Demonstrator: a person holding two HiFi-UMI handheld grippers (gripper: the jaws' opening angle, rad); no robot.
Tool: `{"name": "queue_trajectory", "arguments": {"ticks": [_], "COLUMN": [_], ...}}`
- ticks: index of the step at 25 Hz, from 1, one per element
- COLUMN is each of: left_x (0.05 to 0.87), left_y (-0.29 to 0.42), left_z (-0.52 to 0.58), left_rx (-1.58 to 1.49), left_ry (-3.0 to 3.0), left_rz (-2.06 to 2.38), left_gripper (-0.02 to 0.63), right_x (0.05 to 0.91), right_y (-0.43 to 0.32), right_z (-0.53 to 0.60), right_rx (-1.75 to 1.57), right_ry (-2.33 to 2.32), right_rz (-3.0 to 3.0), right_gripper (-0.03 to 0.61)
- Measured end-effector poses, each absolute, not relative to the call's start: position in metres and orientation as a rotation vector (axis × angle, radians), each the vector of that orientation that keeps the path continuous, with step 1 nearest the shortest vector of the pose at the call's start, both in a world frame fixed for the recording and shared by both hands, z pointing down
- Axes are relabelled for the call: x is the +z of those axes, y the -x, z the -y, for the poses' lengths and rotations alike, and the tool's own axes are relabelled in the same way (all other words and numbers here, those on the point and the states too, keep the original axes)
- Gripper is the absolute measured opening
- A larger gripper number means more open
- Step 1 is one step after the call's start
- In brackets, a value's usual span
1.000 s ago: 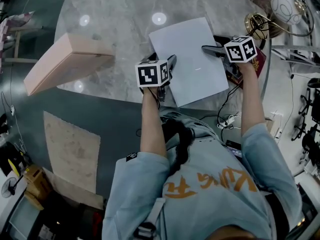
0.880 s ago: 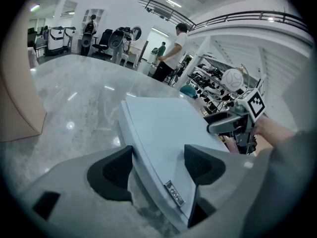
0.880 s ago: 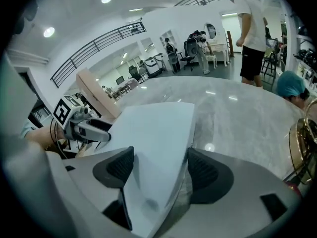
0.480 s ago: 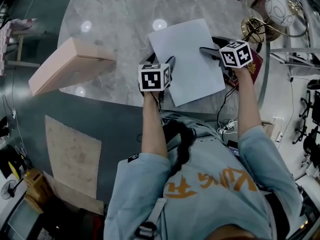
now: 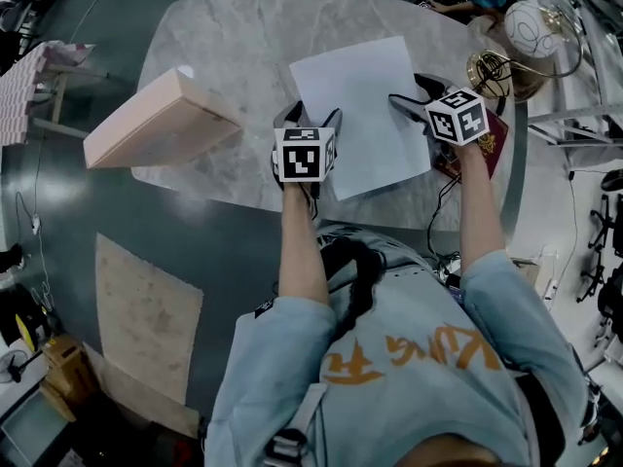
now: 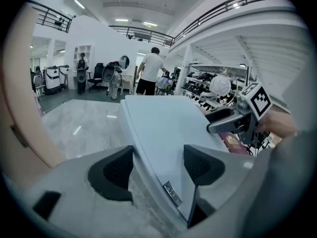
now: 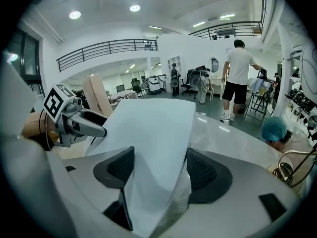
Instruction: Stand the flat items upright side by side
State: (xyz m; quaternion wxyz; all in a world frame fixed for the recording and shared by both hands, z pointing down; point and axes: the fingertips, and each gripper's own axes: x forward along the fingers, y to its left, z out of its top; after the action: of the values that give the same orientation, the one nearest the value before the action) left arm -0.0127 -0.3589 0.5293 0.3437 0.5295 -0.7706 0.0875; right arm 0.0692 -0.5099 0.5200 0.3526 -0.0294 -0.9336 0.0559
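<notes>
Both forearms are reaching forward over the marble bench [image 5: 243, 37], with the grippers pointing down and away. Left gripper [image 5: 313, 117] is clamping the near left edge of the white slab [image 5: 365, 95], jaws wide on its thickness. Right gripper [image 5: 411, 93] is gripping the right edge. Its jaws have just been closing slightly, pads pressing the slab. A silver label [image 6: 172, 193] on the slab's edge is showing, unreadable. A pink box [image 5: 156, 120] is overhanging the bench's left edge.

Orange lettering on the person's shirt [image 5: 414, 358], illegible, no other readable text
</notes>
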Motion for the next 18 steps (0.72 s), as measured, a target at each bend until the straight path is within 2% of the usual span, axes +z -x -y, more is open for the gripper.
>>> {"name": "queue_trajectory", "arguments": {"ticks": [12, 18], "left_x": [0.48, 0.453], "left_y": [0.01, -0.002], "left_z": [0.333, 0.312], "left_rx": [0.277, 0.298], "left_ry": [-1.419, -1.436], "left_rz": [2.183, 2.289], "left_gripper": [0.324, 0.289], "right_x": [0.469, 0.453], "right_y": [-0.074, -0.09], "right_z": [0.484, 0.465], "right_rx": [-0.031, -0.091], "right_ry": [0.002, -0.068], "right_rz": [2.561, 2.63], "right_gripper": [0.328, 0.325]}}
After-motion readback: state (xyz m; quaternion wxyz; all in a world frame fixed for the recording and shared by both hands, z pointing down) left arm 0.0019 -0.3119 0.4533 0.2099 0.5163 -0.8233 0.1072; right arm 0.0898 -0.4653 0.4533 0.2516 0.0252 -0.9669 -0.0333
